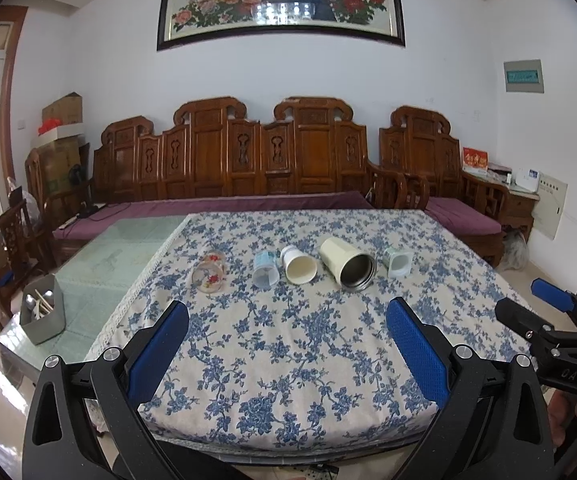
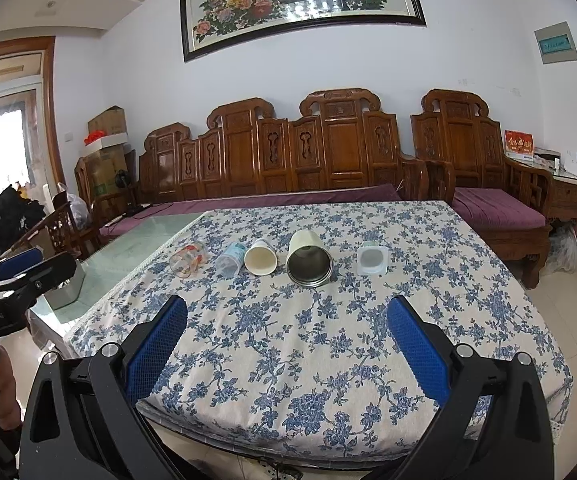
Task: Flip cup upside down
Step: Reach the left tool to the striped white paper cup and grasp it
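Several cups lie on their sides in a row on the floral tablecloth, mouths toward me: a clear flowered glass [image 1: 209, 274] [image 2: 188, 264], a pale blue cup [image 1: 265, 270] [image 2: 231, 261], a white paper cup [image 1: 298, 265] [image 2: 260, 260], a cream cup with a steel inside [image 1: 348, 265] [image 2: 308, 262] and a small pale green square cup [image 1: 398, 262] [image 2: 372, 259]. My left gripper [image 1: 286, 340] and my right gripper [image 2: 286, 340] are both open and empty, held well short of the row. The right gripper also shows in the left wrist view [image 1: 528, 308], and the left gripper in the right wrist view [image 2: 40, 266].
The table [image 1: 288, 380] has a glass-topped part at the left [image 1: 120, 260] with a grey box of utensils [image 1: 42, 314] on it. A carved wooden bench [image 1: 248, 160] with purple cushions stands behind the table.
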A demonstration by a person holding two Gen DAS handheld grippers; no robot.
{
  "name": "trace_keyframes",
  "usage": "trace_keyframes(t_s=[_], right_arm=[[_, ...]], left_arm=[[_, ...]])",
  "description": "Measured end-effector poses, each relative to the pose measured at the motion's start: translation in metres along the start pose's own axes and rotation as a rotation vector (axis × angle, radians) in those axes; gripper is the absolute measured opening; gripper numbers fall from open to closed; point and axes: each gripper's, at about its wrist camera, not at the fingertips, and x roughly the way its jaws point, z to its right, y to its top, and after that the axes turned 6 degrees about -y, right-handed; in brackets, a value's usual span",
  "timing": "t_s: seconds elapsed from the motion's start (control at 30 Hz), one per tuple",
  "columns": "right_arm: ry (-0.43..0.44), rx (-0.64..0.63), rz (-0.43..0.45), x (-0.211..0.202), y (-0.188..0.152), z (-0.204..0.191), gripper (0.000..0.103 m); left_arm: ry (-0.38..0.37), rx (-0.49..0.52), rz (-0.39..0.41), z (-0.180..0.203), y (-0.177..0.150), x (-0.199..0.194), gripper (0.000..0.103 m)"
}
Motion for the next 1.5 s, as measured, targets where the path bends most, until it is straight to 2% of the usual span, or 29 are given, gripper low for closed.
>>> trace_keyframes(t_s=[0.13, 0.23, 0.5, 0.8, 0.87, 1.03, 1.17, 1.33, 1.4, 1.5], right_arm=[[0.003, -0.006, -0.020, 0.014, -0.005, 0.003, 0.101], [0.011, -0.016, -0.041, 0.033, -0.006, 0.006, 0.097], [0.038, -0.032, -0.098, 0.102, 0.008, 0.015, 0.089], [0.064, -0.052, -0.168, 0.184, 0.023, 0.019, 0.079], [0.064, -0.058, -0.180, 0.202, 0.027, 0.019, 0.078], [0.080, -0.066, -0.197, 0.233, 0.037, 0.018, 0.078], [0.078, -0.076, -0.209, 0.254, 0.038, 0.020, 0.076], [0.088, -0.070, -0.242, 0.274, 0.025, 0.023, 0.075], [0.100, -0.066, -0.263, 0.278, 0.017, 0.024, 0.075], [0.121, -0.055, -0.276, 0.279, 0.013, 0.027, 0.075]], left_arm=[[-0.017, -0.002, -0.045, -0.004, -0.002, 0.019, 0.095], [-0.037, 0.008, -0.077, -0.007, 0.000, 0.040, 0.095], [-0.032, 0.069, -0.147, -0.013, 0.024, 0.110, 0.095], [-0.038, 0.089, -0.214, -0.025, 0.046, 0.189, 0.095], [-0.039, 0.088, -0.230, -0.029, 0.050, 0.208, 0.091], [-0.069, 0.034, -0.276, -0.045, 0.058, 0.251, 0.081], [-0.071, 0.024, -0.306, -0.052, 0.064, 0.285, 0.079], [-0.100, 0.009, -0.368, -0.052, 0.069, 0.331, 0.077], [-0.120, -0.025, -0.410, -0.053, 0.070, 0.357, 0.076], [-0.138, -0.078, -0.454, -0.057, 0.070, 0.385, 0.070]])
